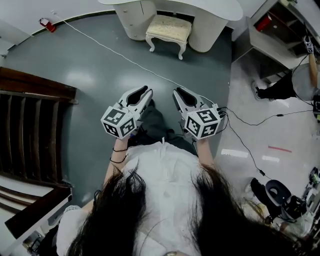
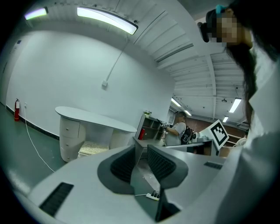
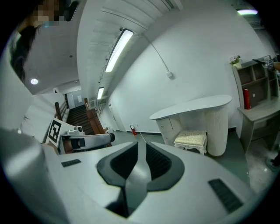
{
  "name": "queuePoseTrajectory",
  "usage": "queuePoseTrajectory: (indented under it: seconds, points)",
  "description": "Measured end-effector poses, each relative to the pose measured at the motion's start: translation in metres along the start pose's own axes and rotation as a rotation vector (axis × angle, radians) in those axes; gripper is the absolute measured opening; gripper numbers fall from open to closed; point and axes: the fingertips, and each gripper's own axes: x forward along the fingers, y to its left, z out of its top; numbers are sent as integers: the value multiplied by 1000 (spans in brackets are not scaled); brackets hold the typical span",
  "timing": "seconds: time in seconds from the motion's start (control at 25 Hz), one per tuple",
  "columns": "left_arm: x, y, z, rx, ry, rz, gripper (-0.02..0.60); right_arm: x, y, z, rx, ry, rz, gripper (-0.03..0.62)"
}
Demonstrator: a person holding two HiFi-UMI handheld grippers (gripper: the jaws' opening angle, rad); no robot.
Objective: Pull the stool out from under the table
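Note:
The stool [image 1: 169, 30] has a cream cushion and white curved legs. It stands half under the white curved table [image 1: 200, 7] at the far side of the floor. It also shows as the stool [image 2: 92, 148] beneath the table [image 2: 94, 117], and as the stool [image 3: 191, 140] beneath the table [image 3: 192, 109]. My left gripper [image 1: 145, 93] and right gripper [image 1: 178, 94] are held side by side in front of my body. Both are far short of the stool. Each is shut with nothing between its jaws, as seen at the left gripper [image 2: 141, 159] and the right gripper [image 3: 141, 158].
A white cable [image 1: 110, 50] runs across the grey floor from a red fire extinguisher [image 1: 47, 24]. A dark wooden stair railing [image 1: 30, 130] borders the left. At the right are a shelf unit [image 1: 280, 25], a person [image 1: 280, 90] and black cables [image 1: 250, 120].

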Motion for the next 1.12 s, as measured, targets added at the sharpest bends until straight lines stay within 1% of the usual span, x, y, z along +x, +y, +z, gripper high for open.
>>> queuePoseTrajectory:
  seconds: [0.28, 0.56, 0.84, 0.96, 1.12]
  points:
    - [32, 64, 17, -17, 36, -26, 98, 58, -23, 11, 31, 48, -50, 69]
    - [64, 143, 38, -45, 71, -41, 98, 130, -42, 22, 71, 99, -91, 69]
    - [74, 192, 47, -43, 112, -68, 97, 173, -50, 30, 94, 116, -146, 69]
    - [79, 212, 51, -44, 112, -80, 98, 184, -54, 33, 92, 116, -173, 69]
    - [92, 229, 60, -35, 110, -119, 97, 197, -65, 43, 86, 101, -213, 69]
